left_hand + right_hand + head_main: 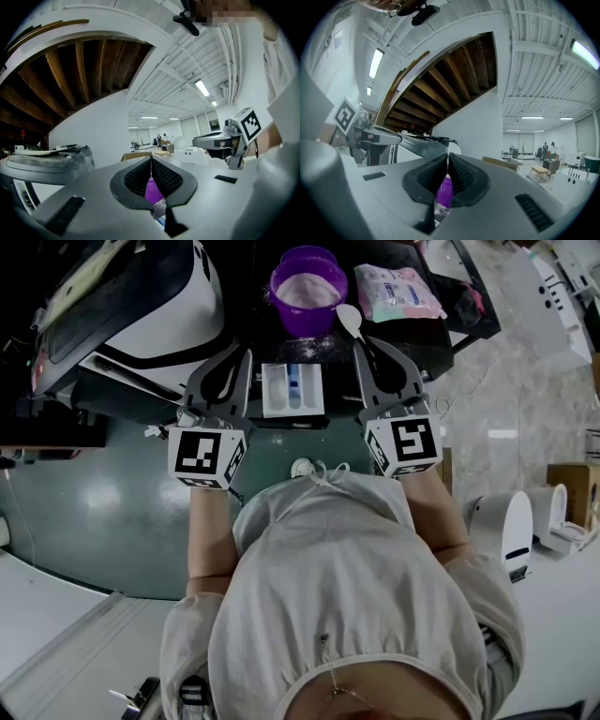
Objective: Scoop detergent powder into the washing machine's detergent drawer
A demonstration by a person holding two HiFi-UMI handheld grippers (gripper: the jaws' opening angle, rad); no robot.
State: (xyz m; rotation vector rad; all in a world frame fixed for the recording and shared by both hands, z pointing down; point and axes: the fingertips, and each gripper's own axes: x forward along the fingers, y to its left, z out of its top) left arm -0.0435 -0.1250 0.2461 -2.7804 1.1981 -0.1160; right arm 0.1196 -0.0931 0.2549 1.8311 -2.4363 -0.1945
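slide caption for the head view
Left gripper and right gripper, jaws shut, flank the detergent drawer; purple powder tub and white scoop beyond.

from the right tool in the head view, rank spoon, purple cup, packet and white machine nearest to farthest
1. White spoon, just off the tip of the right tool.
2. Purple cup, ahead to the left, and packet, ahead to the right: too close to call.
3. White machine, far over on the left side.
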